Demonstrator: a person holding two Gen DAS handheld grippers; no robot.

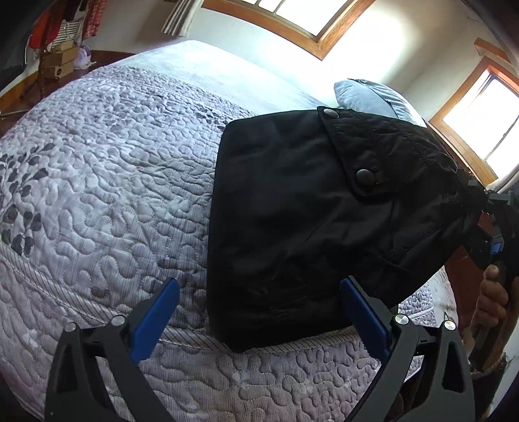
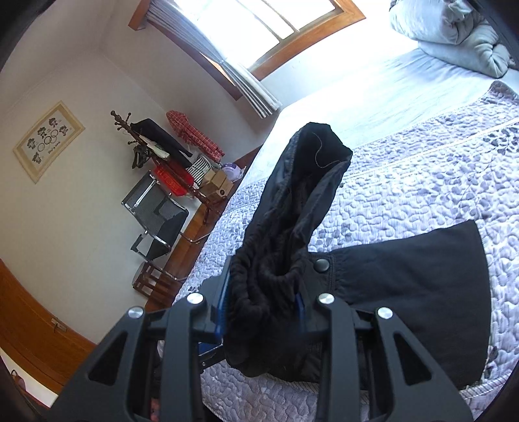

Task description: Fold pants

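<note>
The black pants lie folded on the quilted bedspread, with a snap-button pocket flap on top. My left gripper is open with its blue pads on either side of the pants' near edge, holding nothing. My right gripper is shut on the bunched elastic waistband and lifts that end off the bed; it also shows at the right edge of the left wrist view. The rest of the pants lies flat on the bed.
A grey pillow lies at the head of the bed. Beside the bed stand a black mesh chair, a coat rack and a cluttered side table. Windows line the wall.
</note>
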